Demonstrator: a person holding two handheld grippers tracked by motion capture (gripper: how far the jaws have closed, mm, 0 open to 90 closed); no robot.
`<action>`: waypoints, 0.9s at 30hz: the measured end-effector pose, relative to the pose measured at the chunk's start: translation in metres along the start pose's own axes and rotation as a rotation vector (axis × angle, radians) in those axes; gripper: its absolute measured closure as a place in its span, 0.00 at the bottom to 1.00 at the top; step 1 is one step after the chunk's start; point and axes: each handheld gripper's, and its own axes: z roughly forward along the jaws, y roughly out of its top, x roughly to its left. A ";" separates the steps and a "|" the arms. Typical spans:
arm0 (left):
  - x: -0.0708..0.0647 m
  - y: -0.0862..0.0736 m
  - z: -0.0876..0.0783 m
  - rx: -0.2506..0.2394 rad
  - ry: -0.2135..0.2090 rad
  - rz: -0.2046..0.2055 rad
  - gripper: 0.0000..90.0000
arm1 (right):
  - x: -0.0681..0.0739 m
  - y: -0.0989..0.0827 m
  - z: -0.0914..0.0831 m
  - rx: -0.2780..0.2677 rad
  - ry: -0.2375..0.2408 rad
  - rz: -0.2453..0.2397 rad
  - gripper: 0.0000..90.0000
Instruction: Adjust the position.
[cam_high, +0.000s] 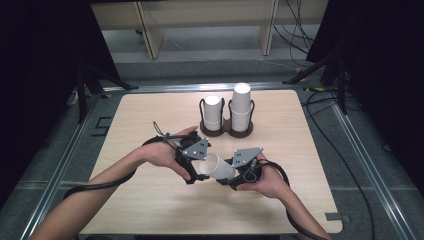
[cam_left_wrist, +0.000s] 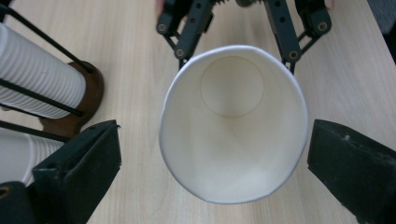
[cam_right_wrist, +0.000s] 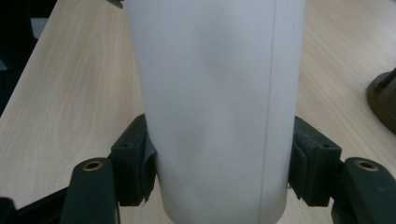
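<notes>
The right tongs (cam_right_wrist: 219, 163) gripped the cup (cam_right_wrist: 215, 102) near its closed bottom, one pad pressed on each side of the white wall, and held it level above the desk (cam_high: 150, 200) with its mouth turned to the left tongs (cam_left_wrist: 210, 163). The left tongs stood wide, their jaws on either side of the cup's rim with a gap on both sides, touching nothing. I judge that the cup was being passed from one hand to the other, or pulled free, and that the right tongs now carried it alone. To do this well, the grip should stay low on the stiff bottom part and press only lightly, because the paper wall dents easily; the rim already looked a little oval in the left gripper view. The left hand (cam_high: 162, 152) should draw straight back along the cup's axis, so that no jaw catches the rim. The left gripper view looked into the cup and showed it was empty, with the holder (cam_left_wrist: 79, 102) and its lying-looking stacks (cam_left_wrist: 32, 79) at the left edge. The right gripper view showed the pads on the wall and the seam. The high view showed two stacks (cam_high: 241, 105) upright in the holder, well apart from both hands, the right stack taller.
</notes>
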 end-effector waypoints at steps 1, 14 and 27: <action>-0.001 -0.002 -0.001 -0.029 0.015 -0.024 0.02 | 0.000 -0.001 -0.001 -0.017 -0.012 0.009 0.38; -0.007 -0.027 -0.003 -0.326 0.206 -0.241 0.00 | -0.003 -0.023 -0.016 -0.271 -0.227 0.134 0.38; -0.020 -0.051 0.009 -0.561 0.363 -0.472 0.00 | -0.007 -0.034 -0.021 -0.417 -0.311 0.297 0.38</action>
